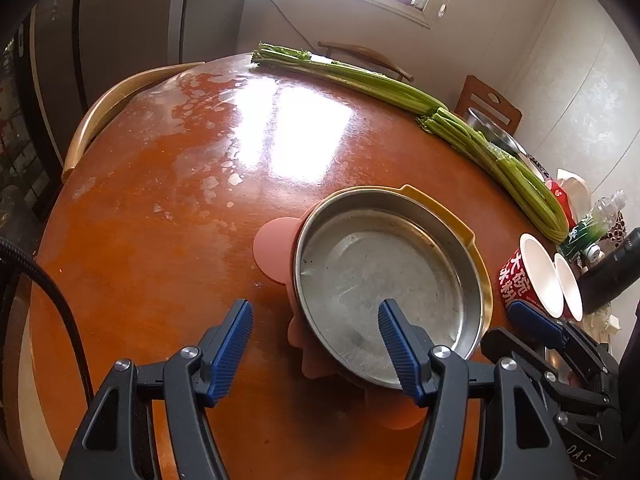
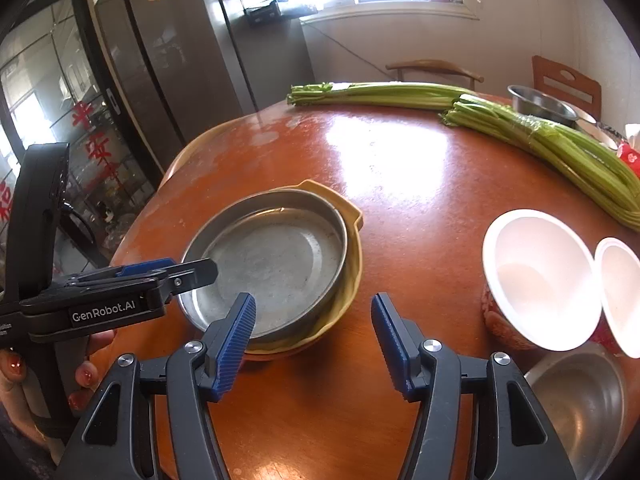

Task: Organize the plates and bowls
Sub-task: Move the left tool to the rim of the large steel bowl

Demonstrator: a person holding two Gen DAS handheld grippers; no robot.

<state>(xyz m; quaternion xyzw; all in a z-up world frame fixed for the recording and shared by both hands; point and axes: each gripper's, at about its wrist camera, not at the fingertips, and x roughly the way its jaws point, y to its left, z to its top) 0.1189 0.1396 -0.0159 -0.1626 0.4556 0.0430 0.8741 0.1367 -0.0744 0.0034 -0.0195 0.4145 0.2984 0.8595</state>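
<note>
Round red-brown wooden table [image 2: 420,208], glossy with window glare, celery along the far edge.

Left gripper [image 1: 316,344]: jaws apart, nothing between the pads. One finger hangs over the near rim of the round steel pan [image 1: 384,280]; the other stands outside it, over bare table. No contact that I can confirm.

Right gripper [image 2: 314,344]: jaws apart, empty. Just ahead and slightly left of it sits the same pan, nested in a shallow yellow handled dish [image 2: 348,216], with a pink silicone mat [image 1: 276,240] beneath.

Two white-lined red paper bowls [image 2: 540,276] lie tipped to the right of the right claw; a steel bowl [image 2: 580,400] is below them, near its right finger.

Risks, as judged:
- Thin steel rim may slip from the ribbed pads if pinched shallowly.
- Lifting the pan could drag the yellow dish along.
- Both claws crowd one stack; collision is likely.
- Paper bowls could roll if nudged.
</note>
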